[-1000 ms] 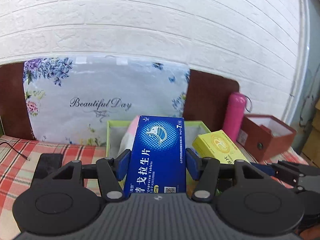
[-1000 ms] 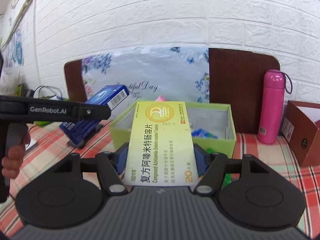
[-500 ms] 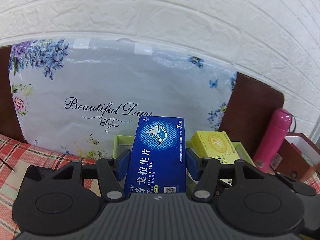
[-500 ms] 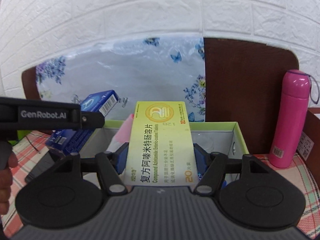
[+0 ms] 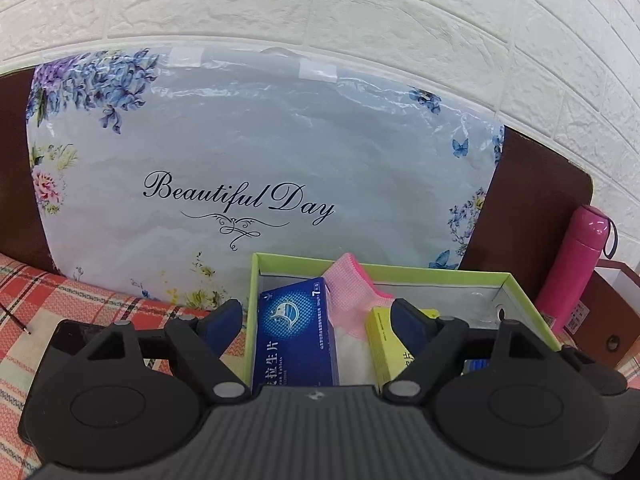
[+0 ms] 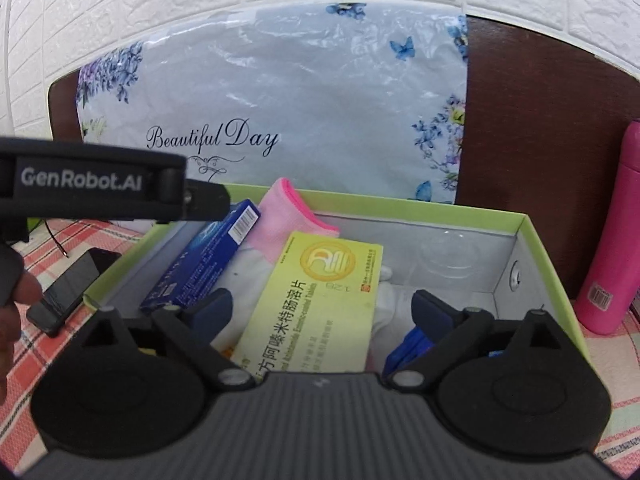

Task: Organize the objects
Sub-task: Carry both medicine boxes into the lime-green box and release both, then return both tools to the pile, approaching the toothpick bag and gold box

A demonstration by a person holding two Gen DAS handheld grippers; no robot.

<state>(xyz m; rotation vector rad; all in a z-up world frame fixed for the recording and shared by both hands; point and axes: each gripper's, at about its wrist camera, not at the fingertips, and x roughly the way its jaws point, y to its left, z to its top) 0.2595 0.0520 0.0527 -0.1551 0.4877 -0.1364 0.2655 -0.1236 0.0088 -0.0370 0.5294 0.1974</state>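
**Two claws opening over a green box**

Both claws are opening, pads clear of the cartons. The left claw [image 5: 316, 316] hangs over the green box [image 5: 524, 288], spread wide; the blue medicine carton [image 5: 294, 334] leans inside against the box's left wall. The right claw [image 6: 322, 310] is spread around the yellow medicine carton [image 6: 320, 300], which lies tilted in the box on a pink cloth [image 6: 286, 216]. A pink bottle [image 6: 614, 240] stands just right of the box.
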